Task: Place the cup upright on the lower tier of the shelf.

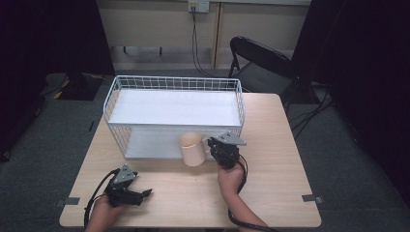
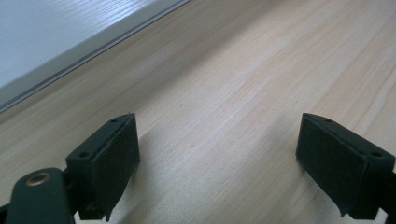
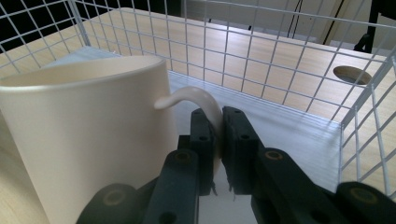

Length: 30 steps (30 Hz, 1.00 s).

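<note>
Left gripper rests low on the wooden table, jaws spread wide, nothing between them. Across at the white wire rack, right gripper pinches the cream mug by its handle, at the lower shelf's front edge.

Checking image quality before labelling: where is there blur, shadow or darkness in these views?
High view: dark edges, table evenly lit. Left gripper view: left hand-held gripper casts a soft shadow, far shelf board soft. Right gripper view: mug sharp, near linkage blurred.

Grey carpet floor lay under the wooden tabletop. Black folding chair behind; wall socket with hanging cable; dark surroundings.
</note>
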Motion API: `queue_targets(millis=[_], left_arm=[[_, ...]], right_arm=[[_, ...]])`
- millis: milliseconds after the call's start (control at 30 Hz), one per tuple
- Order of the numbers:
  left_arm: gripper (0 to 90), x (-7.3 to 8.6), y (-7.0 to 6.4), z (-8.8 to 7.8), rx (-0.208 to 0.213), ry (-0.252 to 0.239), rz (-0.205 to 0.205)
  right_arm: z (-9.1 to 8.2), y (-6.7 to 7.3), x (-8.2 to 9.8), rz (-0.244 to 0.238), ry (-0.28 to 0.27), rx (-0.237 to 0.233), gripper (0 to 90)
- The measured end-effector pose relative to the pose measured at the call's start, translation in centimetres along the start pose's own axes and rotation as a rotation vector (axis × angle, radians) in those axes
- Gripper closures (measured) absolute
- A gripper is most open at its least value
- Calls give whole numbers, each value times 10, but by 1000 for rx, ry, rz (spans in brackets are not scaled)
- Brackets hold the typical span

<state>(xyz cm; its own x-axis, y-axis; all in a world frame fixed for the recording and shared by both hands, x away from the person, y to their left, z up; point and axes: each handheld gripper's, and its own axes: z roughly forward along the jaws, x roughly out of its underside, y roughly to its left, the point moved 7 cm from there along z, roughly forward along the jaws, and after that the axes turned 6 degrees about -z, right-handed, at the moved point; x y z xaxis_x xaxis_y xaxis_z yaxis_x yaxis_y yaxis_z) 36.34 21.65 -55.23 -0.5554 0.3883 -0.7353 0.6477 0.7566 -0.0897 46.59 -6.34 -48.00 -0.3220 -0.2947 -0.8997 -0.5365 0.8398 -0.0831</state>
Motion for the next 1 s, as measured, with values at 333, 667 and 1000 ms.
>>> queue_targets(millis=[333,667,1000], left_arm=[[130,0,0,0,0,0,1],[129,0,0,0,0,0,0],[130,0,0,0,0,0,0]], right_arm=[[-5,2,4,-9,10,-18,832],[-4,1,4,10,7,0,836],[-1,0,2,33,13,5,837]])
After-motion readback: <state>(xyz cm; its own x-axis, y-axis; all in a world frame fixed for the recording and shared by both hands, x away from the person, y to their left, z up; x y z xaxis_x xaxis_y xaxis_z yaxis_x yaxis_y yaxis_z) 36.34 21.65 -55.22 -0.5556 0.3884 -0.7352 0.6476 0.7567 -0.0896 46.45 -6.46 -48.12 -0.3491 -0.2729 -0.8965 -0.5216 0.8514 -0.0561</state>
